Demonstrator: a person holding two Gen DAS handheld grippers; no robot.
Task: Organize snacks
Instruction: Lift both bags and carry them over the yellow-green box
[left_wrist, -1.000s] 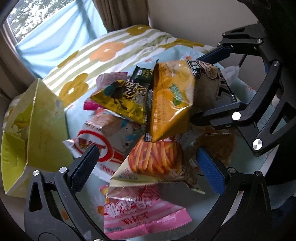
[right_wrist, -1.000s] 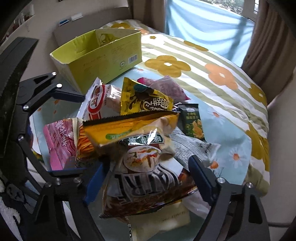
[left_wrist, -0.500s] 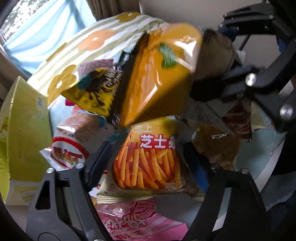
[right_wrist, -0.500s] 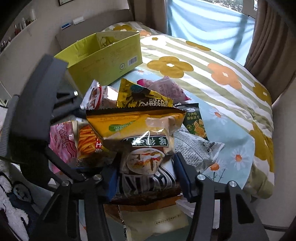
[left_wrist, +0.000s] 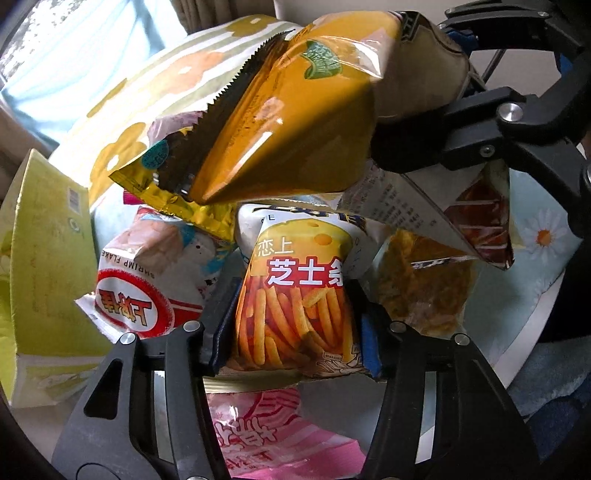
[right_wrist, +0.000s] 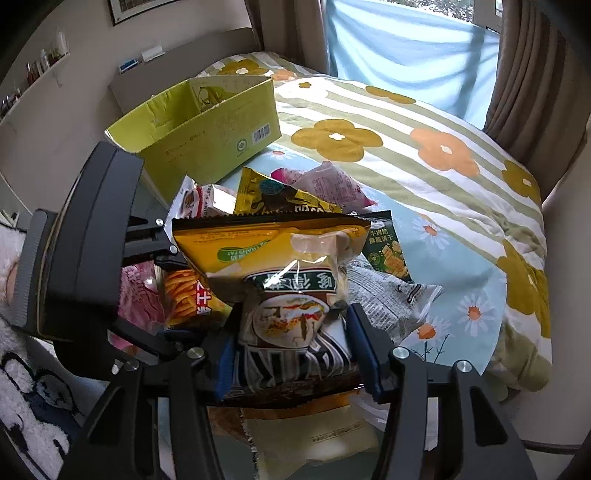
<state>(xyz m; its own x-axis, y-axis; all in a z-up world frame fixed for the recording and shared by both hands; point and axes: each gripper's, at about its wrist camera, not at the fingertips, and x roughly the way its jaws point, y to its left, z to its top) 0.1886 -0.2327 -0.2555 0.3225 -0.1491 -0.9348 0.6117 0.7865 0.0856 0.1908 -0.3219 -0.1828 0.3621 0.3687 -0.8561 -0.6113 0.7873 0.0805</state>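
My left gripper (left_wrist: 293, 328) is shut on an orange cheese-stick snack bag (left_wrist: 295, 295), held above the pile. My right gripper (right_wrist: 295, 350) is shut on a brown snack bag (right_wrist: 291, 328) with a yellow bag (right_wrist: 266, 243) lying against its top; both are lifted and show in the left wrist view as the yellow bag (left_wrist: 295, 122) in the right gripper (left_wrist: 417, 147). The left gripper also shows at the left of the right wrist view (right_wrist: 162, 254). An open yellow-green cardboard box (right_wrist: 207, 125) stands on the bed beyond the pile.
Loose snack bags lie on the flowered bedspread (right_wrist: 424, 155): a white and red shrimp flake bag (left_wrist: 147, 280), a gold bag (right_wrist: 280, 195), a pink bag (left_wrist: 266, 435), a green bag (right_wrist: 386, 251), a grey-white bag (right_wrist: 384, 299). Curtains and a window are behind.
My left gripper moved forward and closed on the cheese-stick bag and lifted it. My right gripper closed on the brown bag and raised it with the yellow bag.
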